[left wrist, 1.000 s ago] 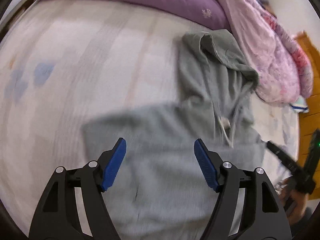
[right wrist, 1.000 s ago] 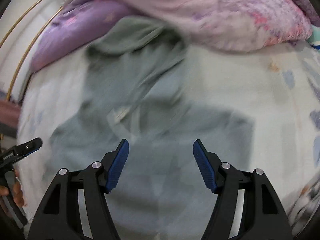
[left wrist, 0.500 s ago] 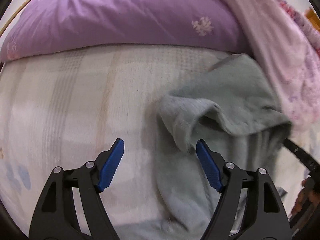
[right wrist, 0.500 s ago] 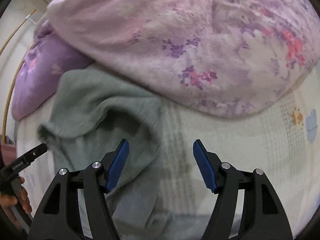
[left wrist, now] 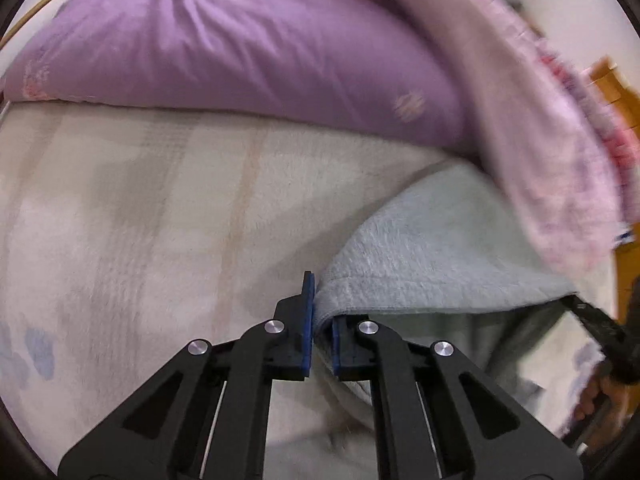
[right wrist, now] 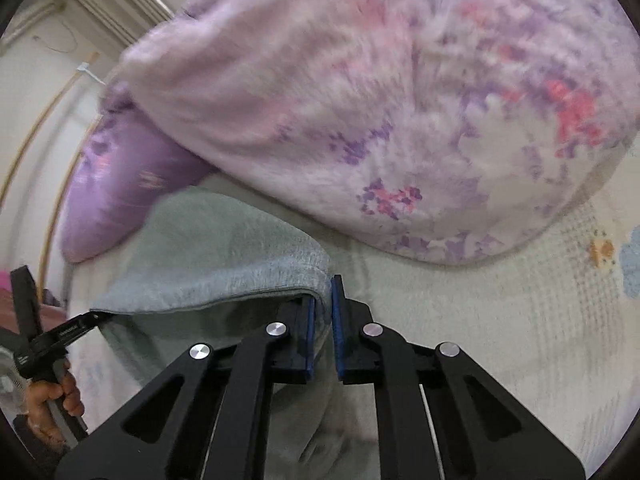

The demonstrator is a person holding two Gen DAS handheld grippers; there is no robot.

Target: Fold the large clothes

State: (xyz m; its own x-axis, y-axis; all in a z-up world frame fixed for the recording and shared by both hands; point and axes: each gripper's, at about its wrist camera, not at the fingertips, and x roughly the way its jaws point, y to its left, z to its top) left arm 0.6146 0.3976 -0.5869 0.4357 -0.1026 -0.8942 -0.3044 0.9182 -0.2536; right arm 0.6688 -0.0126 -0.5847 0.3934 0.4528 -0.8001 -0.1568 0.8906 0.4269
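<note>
the left gripper (left wrist: 320, 320) has its two blue fingers pressed together on one end of the hood edge of the grey hoodie (left wrist: 432, 256). the right gripper (right wrist: 322, 312) does the same at the other end of that edge, fingers pinched on the cloth. in the right view the left gripper (right wrist: 76, 328) shows at the far end of the same hem, with a hand (right wrist: 52, 396) holding its handle. in the left view the right gripper (left wrist: 596, 320) shows at the right side.

the hoodie lies on the bed (left wrist: 160, 208), and its top part is between the two grippers, with the edge pulled a bit tight from one to the other. i think they hold both ends so the hood can go down flat over the body of the hoodie without one side flopping. this looks like an early fold, with more folds left to do.

the bed has a soft pale cover with faint stripes and small blue shapes. a purple pillow (left wrist: 240, 48) lies behind the hoodie. a fluffy pink blanket (right wrist: 380, 112) with flowers is heaped just beside the hood, touching it or almost. it could get in the way. an orange wood thing (left wrist: 616, 96) shows at the right edge, and a wall with a window edge is behind the blanket.
</note>
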